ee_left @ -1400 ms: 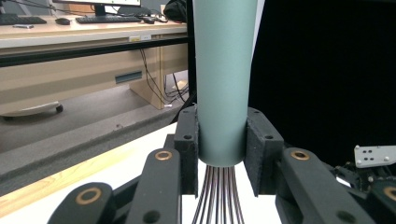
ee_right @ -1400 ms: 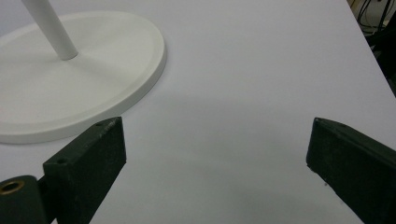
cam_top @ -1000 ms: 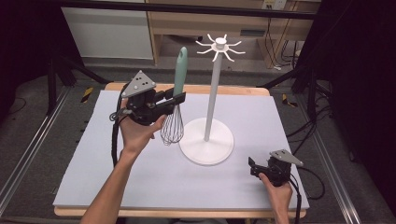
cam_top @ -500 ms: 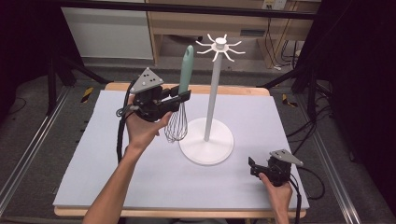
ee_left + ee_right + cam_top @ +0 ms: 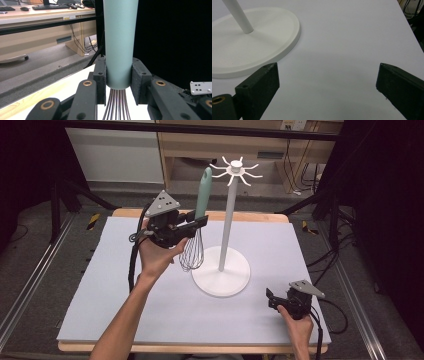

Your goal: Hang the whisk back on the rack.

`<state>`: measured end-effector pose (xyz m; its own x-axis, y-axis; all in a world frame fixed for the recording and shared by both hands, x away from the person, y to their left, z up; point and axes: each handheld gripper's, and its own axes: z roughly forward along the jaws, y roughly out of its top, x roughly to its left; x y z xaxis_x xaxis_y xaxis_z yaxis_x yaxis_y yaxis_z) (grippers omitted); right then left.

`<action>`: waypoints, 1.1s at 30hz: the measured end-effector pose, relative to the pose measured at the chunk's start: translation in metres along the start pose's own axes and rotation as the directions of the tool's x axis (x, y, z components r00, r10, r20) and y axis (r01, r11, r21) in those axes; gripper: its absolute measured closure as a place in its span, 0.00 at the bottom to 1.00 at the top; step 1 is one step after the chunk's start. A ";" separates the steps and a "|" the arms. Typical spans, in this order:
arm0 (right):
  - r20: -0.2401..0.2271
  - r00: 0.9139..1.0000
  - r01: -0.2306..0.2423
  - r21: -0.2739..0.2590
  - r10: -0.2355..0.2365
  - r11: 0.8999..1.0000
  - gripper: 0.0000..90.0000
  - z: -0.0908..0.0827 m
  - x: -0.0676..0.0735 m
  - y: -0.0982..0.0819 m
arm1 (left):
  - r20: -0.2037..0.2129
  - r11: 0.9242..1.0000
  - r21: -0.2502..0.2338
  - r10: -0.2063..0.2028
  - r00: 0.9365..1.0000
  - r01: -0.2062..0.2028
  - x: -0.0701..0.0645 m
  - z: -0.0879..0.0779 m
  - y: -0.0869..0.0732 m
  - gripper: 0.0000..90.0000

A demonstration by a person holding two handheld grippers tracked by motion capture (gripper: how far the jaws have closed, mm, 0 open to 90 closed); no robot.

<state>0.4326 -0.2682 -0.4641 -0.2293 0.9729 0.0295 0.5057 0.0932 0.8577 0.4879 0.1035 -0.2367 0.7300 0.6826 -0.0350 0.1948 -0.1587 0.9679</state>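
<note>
beside the white stand (image 5: 221, 275) – whisk (image 5: 196, 231) clamped upright in left gripper (image 5: 200, 222), right gripper (image 5: 270, 298) wide

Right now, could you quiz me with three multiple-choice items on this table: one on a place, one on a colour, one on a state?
1. Where does the white hook stand with a round base sit?
A. middle of the pale mat
B. on the floor
C. at the mat's left edge

2. What colour is the handle of the wire whisk?
A. red
B. pale green
C. black

3. How is the left tool?
A. open, holding nothing
C. lying on the mat
B. clamped on the whisk

Answers: 1 A, the base rests mid-mat in the high view; 2 B, the left gripper view shows the handle pale green; 3 B, both pads press the handle just above the wires.
</note>
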 end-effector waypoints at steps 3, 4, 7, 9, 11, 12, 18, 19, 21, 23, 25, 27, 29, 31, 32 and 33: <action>0.000 1.000 0.002 -0.001 -0.002 1.000 0.06 0.000 0.000 0.000 | -0.002 1.000 0.004 -0.002 1.000 0.002 0.000 0.002 0.000 0.76; 0.000 1.000 0.002 -0.001 -0.002 1.000 0.06 0.000 0.000 0.000 | -0.002 1.000 0.005 -0.002 1.000 0.002 0.000 0.003 0.000 0.76; 0.001 1.000 0.001 -0.001 -0.001 1.000 0.06 0.000 0.000 0.000 | -0.001 1.000 0.006 0.001 1.000 -0.001 -0.001 0.004 0.001 0.76; 0.002 1.000 -0.002 -0.001 0.002 1.000 0.06 0.000 -0.001 0.000 | -0.001 1.000 0.005 0.002 1.000 -0.002 -0.001 0.005 0.001 0.76; 0.003 1.000 -0.002 -0.001 0.002 1.000 0.06 0.000 -0.001 0.000 | -0.001 1.000 0.007 0.004 1.000 -0.004 -0.001 0.006 0.001 0.76; 0.002 1.000 -0.003 -0.001 0.003 1.000 0.06 0.000 -0.001 0.000 | 0.000 1.000 0.009 0.006 1.000 -0.006 -0.001 0.007 0.001 0.76; 0.001 1.000 -0.002 -0.001 0.002 1.000 0.06 0.000 -0.001 0.000 | 0.001 1.000 0.014 0.005 1.000 -0.005 -0.002 0.011 0.003 0.76; 0.001 1.000 -0.002 -0.001 0.002 1.000 0.06 0.000 -0.001 0.000 | 0.001 1.000 0.014 0.007 1.000 -0.007 -0.002 0.012 0.003 0.76; 0.001 1.000 -0.003 -0.002 0.003 1.000 0.06 0.000 -0.001 0.000 | 0.004 1.000 0.015 0.007 1.000 -0.007 -0.003 0.013 0.003 0.76; 0.001 1.000 -0.003 -0.003 0.003 1.000 0.06 0.000 -0.001 0.000 | 0.004 1.000 0.016 0.012 1.000 -0.012 -0.004 0.015 0.004 0.76; 0.000 1.000 -0.003 -0.002 0.003 1.000 0.06 0.000 -0.001 0.000 | 0.004 1.000 0.016 0.012 1.000 -0.012 -0.004 0.016 0.004 0.76; -0.001 1.000 -0.004 -0.003 0.004 1.000 0.06 0.000 -0.001 0.000 | 0.003 1.000 0.017 0.011 1.000 -0.011 -0.005 0.018 0.005 0.76; 0.000 1.000 -0.004 -0.003 0.004 1.000 0.06 0.000 -0.001 0.000 | 0.003 1.000 0.019 0.013 1.000 -0.013 -0.006 0.020 0.005 0.76; -0.001 1.000 -0.003 -0.003 0.003 1.000 0.06 0.000 -0.001 0.000 | 0.002 1.000 0.023 0.013 1.000 -0.013 -0.006 0.021 0.004 0.76; -0.001 1.000 -0.004 -0.003 0.004 1.000 0.06 0.000 -0.001 0.000 | 0.000 1.000 0.025 0.012 1.000 -0.012 -0.006 0.023 0.004 0.76; -0.001 1.000 -0.004 -0.003 0.004 1.000 0.06 0.000 -0.001 0.000 | 0.000 1.000 0.025 0.012 1.000 -0.012 -0.006 0.023 0.004 0.76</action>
<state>0.4330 -0.2688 -0.4637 -0.2281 0.9731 0.0331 0.5040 0.0889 0.8591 0.4995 0.0825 -0.2386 0.7323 0.6806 -0.0234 0.2024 -0.1846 0.9617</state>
